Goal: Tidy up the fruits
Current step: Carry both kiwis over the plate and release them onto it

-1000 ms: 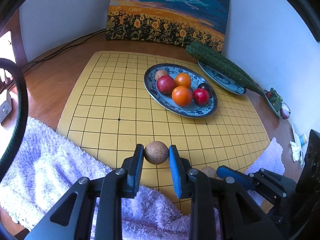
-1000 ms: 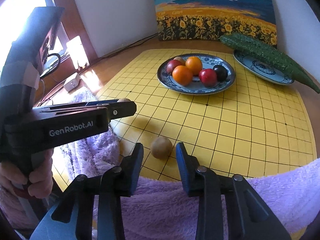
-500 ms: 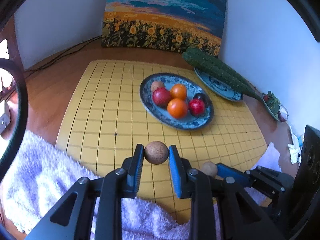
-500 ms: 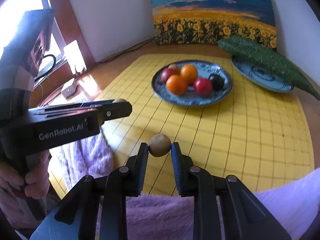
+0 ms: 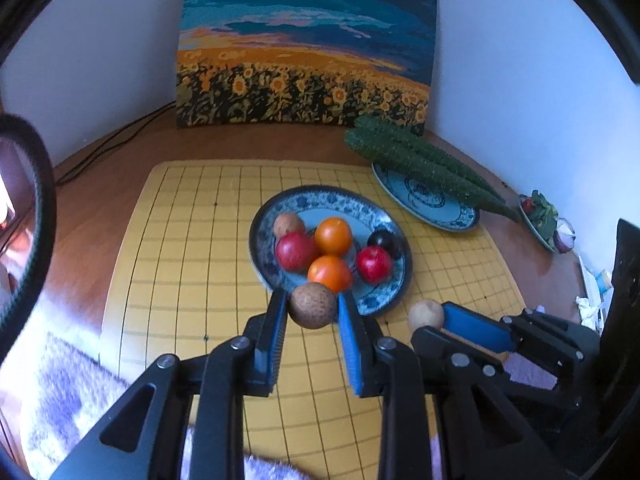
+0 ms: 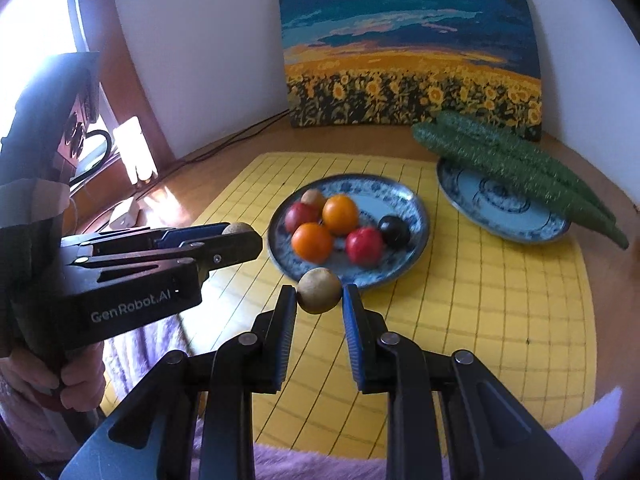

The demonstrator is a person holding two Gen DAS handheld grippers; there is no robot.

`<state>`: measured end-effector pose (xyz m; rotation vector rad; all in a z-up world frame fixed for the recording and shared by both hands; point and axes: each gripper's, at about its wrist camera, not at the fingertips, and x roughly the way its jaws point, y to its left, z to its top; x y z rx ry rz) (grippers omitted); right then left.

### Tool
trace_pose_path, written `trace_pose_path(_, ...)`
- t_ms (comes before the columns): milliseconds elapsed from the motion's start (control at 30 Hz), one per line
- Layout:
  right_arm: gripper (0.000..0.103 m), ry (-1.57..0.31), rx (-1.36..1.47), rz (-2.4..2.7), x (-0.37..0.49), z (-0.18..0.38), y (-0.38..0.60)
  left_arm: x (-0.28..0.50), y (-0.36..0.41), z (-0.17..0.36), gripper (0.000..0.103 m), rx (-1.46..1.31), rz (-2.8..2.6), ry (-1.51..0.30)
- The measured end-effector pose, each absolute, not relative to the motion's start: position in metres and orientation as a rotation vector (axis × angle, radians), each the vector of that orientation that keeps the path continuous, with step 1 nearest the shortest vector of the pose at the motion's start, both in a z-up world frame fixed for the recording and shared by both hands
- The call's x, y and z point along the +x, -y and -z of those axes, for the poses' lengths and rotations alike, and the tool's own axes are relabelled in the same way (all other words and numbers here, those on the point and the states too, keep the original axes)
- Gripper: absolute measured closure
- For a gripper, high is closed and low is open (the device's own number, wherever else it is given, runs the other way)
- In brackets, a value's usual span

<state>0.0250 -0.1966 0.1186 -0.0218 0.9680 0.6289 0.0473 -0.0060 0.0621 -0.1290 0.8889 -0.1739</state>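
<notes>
My left gripper [image 5: 313,305] is shut on a brown speckled fruit [image 5: 312,305] and holds it above the yellow grid board, just before the near rim of the blue patterned plate [image 5: 382,302]. My right gripper [image 6: 319,291] is shut on a second brown fruit [image 6: 319,290], also in the air near the plate's rim [image 6: 416,248]. The plate holds two oranges, two red fruits, a dark plum and a brown fruit. Each gripper shows in the other's view: the right gripper [image 5: 434,314] at the right, the left gripper [image 6: 236,232] at the left.
A second blue plate [image 6: 500,208] at the back right carries long green bumpy gourds [image 6: 516,160]. A sunflower painting [image 6: 412,48] leans on the wall. A purple towel [image 5: 64,396] lies along the board's near edge. A small dish of greens [image 5: 540,216] sits far right.
Both grippers closed on their brown fruits, lifted them off the board and carried them forward toward the fruit plate.
</notes>
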Motion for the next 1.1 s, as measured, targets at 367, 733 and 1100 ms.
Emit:
trace_pose_path(367, 0.078, -0.939, -0.015, -0.596, 0.060, -0.119, 0.201, 0.082, 0.019, -0.073, 0.076, -0.073, 0.180, -0.855)
trace_pose_path(733, 0.078, -0.935, -0.042, -0.555, 0.100, -0.100, 0.192, 0.120, 0.025, -0.055, 0.076, -0.073, 0.173, -0.872)
trace_pose_path(1100, 0.078, -0.966, -0.046, -0.551, 0.116, -0.086, 0.187, 0.137, 0.025, -0.041, 0.076, -0.092, 0.163, -0.896)
